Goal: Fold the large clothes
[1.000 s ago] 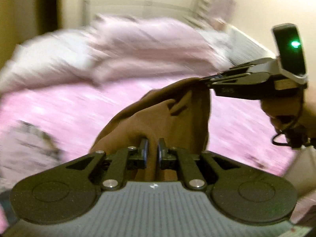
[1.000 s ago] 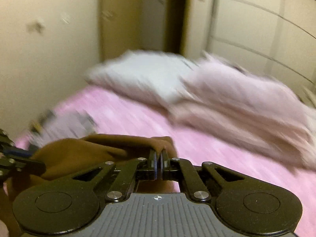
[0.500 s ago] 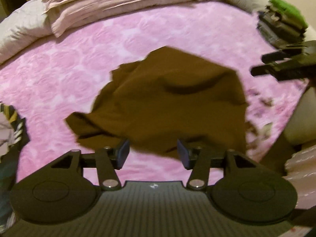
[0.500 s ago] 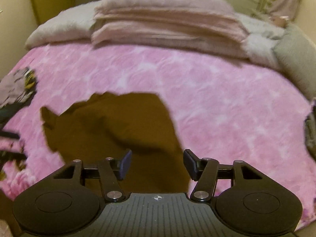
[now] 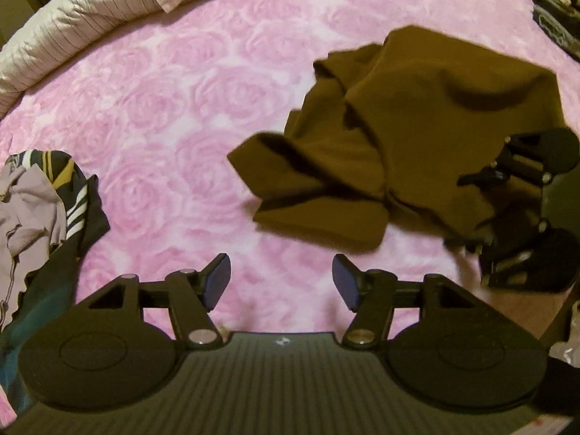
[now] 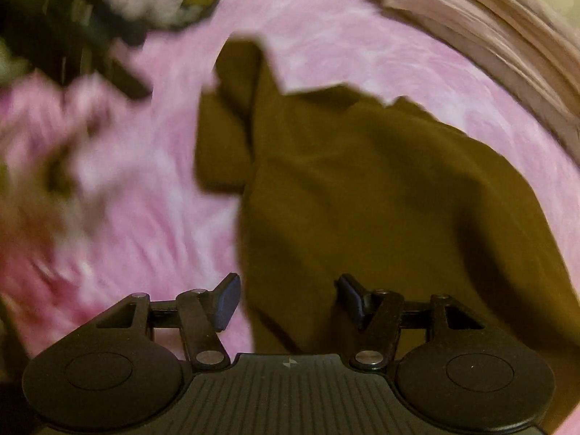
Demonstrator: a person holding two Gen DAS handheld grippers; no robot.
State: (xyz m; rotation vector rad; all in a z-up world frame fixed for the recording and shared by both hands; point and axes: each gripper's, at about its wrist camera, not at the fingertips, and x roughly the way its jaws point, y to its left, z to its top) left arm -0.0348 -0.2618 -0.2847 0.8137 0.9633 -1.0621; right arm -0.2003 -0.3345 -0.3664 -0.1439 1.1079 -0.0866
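A brown garment lies crumpled on the pink rose-patterned bedspread, right of centre in the left wrist view. My left gripper is open over bare bedspread, left of and nearer than the garment. At the right edge of that view my right gripper touches the garment's near right edge. In the blurred right wrist view the brown garment fills the centre, and my right gripper is open with the cloth's near edge lying between its fingers.
A heap of other clothes, lilac and dark striped, sits at the left edge. Pale bedding and folded pink blankets line the far side. Dark stacked items stand at the far right.
One second ago both grippers were shut on the lifted brown garment. They have opened and the garment now lies on the bed. The left gripper has shifted left; the right is moving fast.
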